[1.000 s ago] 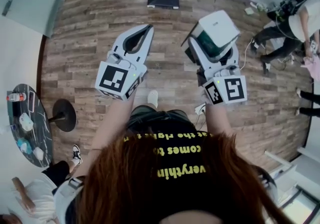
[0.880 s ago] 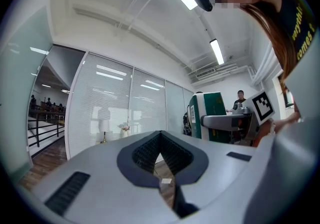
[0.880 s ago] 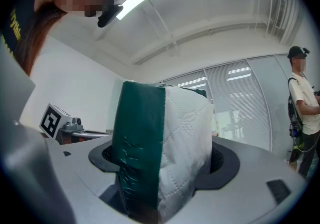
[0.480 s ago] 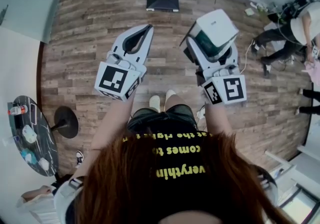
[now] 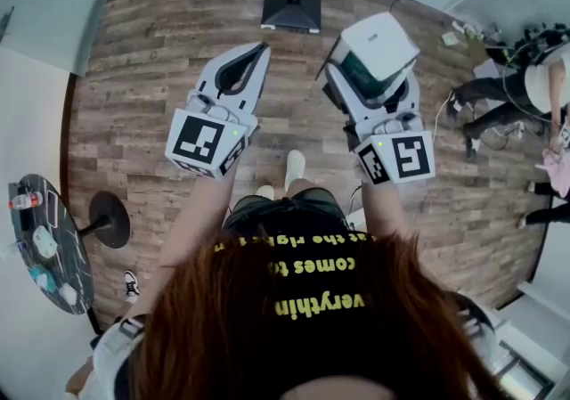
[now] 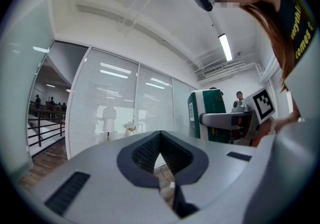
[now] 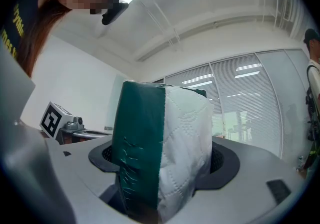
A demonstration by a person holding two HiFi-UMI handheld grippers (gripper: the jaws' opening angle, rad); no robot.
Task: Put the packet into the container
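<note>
A green and white quilted packet [image 7: 160, 148] stands between the jaws of my right gripper [image 7: 162, 165], which is shut on it. In the head view the packet [image 5: 378, 44] sticks out ahead of the right gripper [image 5: 372, 69], held up over a wooden floor. My left gripper [image 5: 261, 51] is shut with nothing in it; its tips meet in the left gripper view [image 6: 160, 134]. From that view the packet [image 6: 207, 113] shows to the right, at about the same height. No container shows in any view.
A black stand base [image 5: 291, 6] sits on the floor ahead. At the left edge is a small round dark table [image 5: 49, 256] with small items. A seated person [image 5: 534, 86] and cables are at the far right. Glass walls with blinds surround the room.
The person holding the grippers has stepped forward: a foot now shows further ahead and the floor and side table have shifted. Both grippers keep their pose, and the packet stays gripped.
</note>
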